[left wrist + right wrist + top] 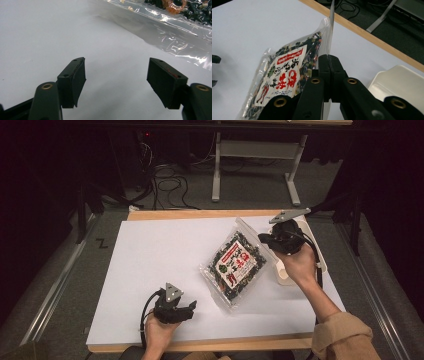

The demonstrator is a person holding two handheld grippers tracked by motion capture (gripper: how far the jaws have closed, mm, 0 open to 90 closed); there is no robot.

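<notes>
Clear plastic packet of dark dried contents with a red-and-white printed label (pixel 236 262): lying on the white sheet-covered table (pixel 150 255), right of centre, nearer the right edge than the left, tilted, one corner lifted toward the far right corner. Label text too small to read in the high view; characters visible in the right gripper view (pixel 284 75) but partly cut off by the jaws.

Right gripper (pixel 266 239): black, held in the person's right hand (pixel 295 262) near the table's far right corner. Jaws pressed together on the packet's clear sealed edge, seen edge-on in the right gripper view (pixel 329 65); film rising in a thin strip above the jaw tips. Lower part of the packet hidden behind the gripper body.

White shallow tray (pixel 397 82): at the right edge of the table, largely covered by the right hand in the high view; contents not discernible.

Left gripper (pixel 192 306): black, with a grey three-cornered plate, held in the left hand (pixel 159 332) near the front edge, left of centre. Jaws wide apart, nothing between them (pixel 116 82); pads above bare white surface. Packet's clear edge (pixel 175 32) just ahead, cut off at the top and right of that view.

Wooden table rim exposed along the far and front edges. Floor beyond dark; cables hard to make out.
</notes>
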